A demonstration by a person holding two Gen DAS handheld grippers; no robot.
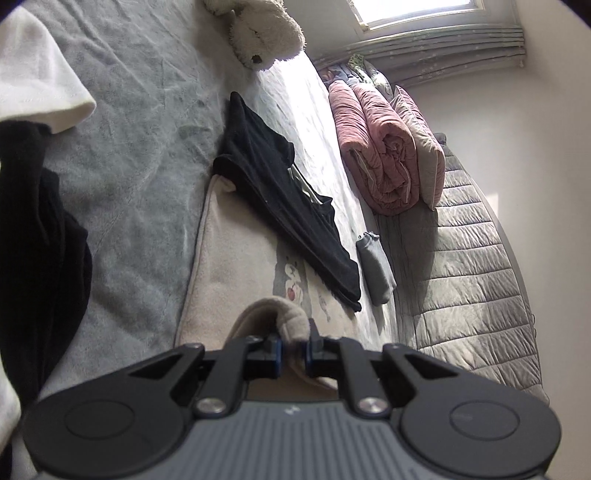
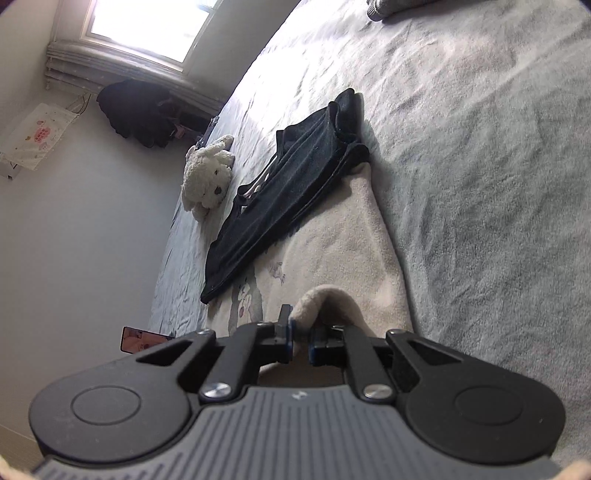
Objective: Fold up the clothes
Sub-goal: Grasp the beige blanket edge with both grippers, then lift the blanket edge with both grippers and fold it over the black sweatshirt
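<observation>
Left wrist view: the left gripper (image 1: 293,345) has its jaws nearly closed, pinching a bunched hem of the beige garment (image 1: 236,273). The rest of that garment lies flat on the grey bedspread (image 1: 140,155), print side up, stretching away from the fingers. A folded black garment (image 1: 280,199) lies across its far end, partly on the beige cloth and partly on the bedspread. Just beside the black one sits a small folded grey item (image 1: 375,271). Further off, a rolled pink quilt (image 1: 376,147) and a pillow (image 1: 421,147) rest on a quilted grey cover (image 1: 476,266). A white plush toy (image 1: 262,33) lies near the window (image 1: 413,11). At the left edge, a white sleeve (image 1: 40,81) and dark clothing (image 1: 37,229) fill the frame.

Right wrist view: the right gripper (image 2: 301,338) likewise has its jaws almost together, clamped on another raised fold of the beige garment (image 2: 343,236). The black garment (image 2: 291,184) covers the far part of the beige cloth. The plush toy (image 2: 207,173) lies at the bed's edge, near the wall. A dark heap (image 2: 144,110) sits beneath the window (image 2: 147,26). A phone screen (image 2: 142,339) shows beside the bed, just left of the gripper.
</observation>
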